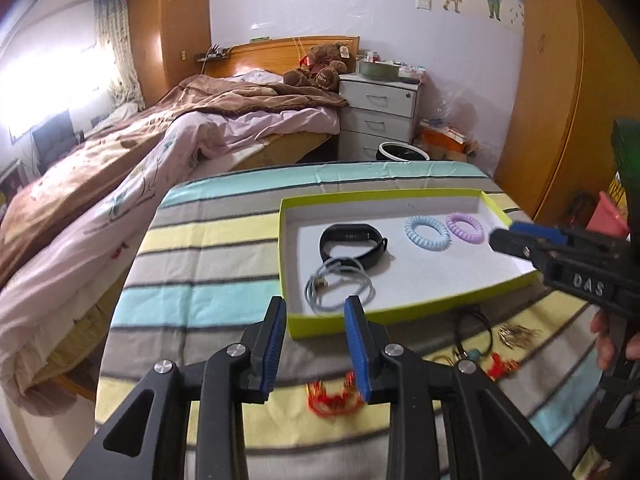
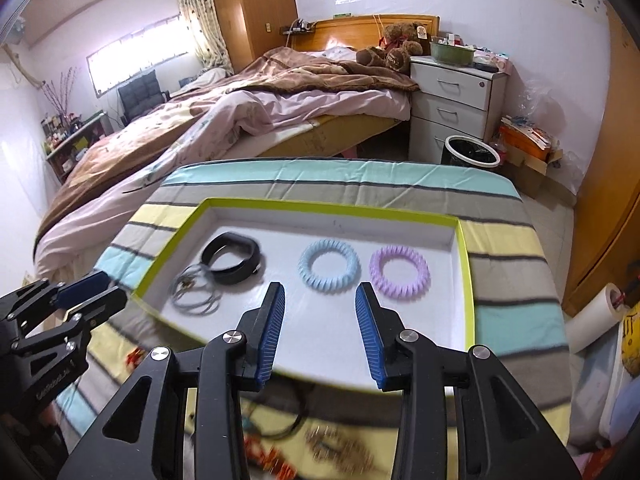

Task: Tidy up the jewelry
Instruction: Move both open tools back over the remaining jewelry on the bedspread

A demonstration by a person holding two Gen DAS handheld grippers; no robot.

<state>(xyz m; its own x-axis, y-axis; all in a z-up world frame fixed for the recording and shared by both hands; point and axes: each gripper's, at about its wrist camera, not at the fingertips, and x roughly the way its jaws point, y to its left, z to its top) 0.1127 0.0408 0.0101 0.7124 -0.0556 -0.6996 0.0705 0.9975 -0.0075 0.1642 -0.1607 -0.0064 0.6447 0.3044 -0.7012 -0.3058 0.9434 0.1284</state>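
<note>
Left gripper (image 1: pixel 316 344) spread, empty, over striped cloth (image 1: pixel 192 264) — red bracelet (image 1: pixel 334 400) just below. Right gripper (image 2: pixel 320 332) spread, empty, above tray (image 2: pixel 466 280). Inside tray: grey cord (image 2: pixel 196 292), black band (image 2: pixel 232 262), blue coil (image 2: pixel 329 265), purple coil (image 2: pixel 399 273) — farther back.

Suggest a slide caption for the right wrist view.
Open right gripper hovers above a tray holding blue and purple coil bands.

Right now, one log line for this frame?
left gripper: open, empty | right gripper: open, empty | tray: four items in | red bracelet: outside on cloth
</note>
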